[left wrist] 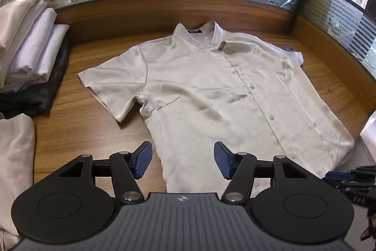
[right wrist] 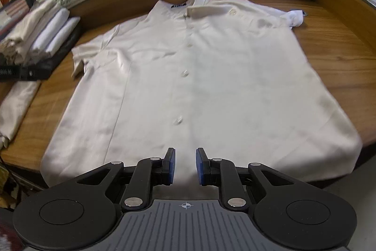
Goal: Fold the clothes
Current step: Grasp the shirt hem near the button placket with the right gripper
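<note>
Your left tongs [left wrist: 182, 160] stand wide apart and empty above the shirt [left wrist: 211, 91] near its hem. Your right tongs [right wrist: 185, 166] stand narrowly apart, nothing between the pads, over the hem at the button placket; the hem edge below them is hidden by the tool body. The shirt lies flat, front up and buttoned, on the table [left wrist: 77, 133], collar at the far side. Its far right sleeve [right wrist: 295, 17] is bunched and hard to read. Left of the shirt sits a stack of folded garments [left wrist: 30, 39], cut off by the frame edge.
</note>
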The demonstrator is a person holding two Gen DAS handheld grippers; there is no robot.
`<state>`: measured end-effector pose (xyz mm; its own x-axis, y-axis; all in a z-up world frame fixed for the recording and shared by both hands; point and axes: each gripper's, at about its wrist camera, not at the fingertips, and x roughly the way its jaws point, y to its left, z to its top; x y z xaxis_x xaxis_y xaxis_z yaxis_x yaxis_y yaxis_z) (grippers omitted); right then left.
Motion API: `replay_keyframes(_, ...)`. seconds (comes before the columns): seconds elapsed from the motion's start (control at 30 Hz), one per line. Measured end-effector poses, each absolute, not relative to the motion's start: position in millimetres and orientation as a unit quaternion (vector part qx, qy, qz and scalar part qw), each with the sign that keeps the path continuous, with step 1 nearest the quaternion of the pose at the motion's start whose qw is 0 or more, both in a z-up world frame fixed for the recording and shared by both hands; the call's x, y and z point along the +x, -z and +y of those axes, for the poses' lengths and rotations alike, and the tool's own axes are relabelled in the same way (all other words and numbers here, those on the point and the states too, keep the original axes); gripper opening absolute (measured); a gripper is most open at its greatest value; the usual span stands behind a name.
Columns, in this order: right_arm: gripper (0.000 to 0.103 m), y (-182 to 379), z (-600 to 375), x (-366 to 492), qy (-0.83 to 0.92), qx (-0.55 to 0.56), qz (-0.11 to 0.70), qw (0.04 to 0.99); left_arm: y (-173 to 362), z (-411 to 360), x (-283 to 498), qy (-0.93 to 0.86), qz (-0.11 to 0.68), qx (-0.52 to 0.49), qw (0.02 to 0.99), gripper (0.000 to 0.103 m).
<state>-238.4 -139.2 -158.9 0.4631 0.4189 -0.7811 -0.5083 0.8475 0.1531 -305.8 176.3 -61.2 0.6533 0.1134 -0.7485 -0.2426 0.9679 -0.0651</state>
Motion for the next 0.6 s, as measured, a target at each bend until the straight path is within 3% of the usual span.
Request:
replay_keyframes(0.4,0.034,199,-105,-279,-0.212,-0.111,0.432,0.870,64,176,-310,-0.091,0.406,-0.073,0.906,0.066)
replay_keyframes(0.6,0.034,212,-90,-285,-0.177,-0.134,0.431,0.875,73,174,-296,-0.081,0.418,-0.061,0.903,0.066)
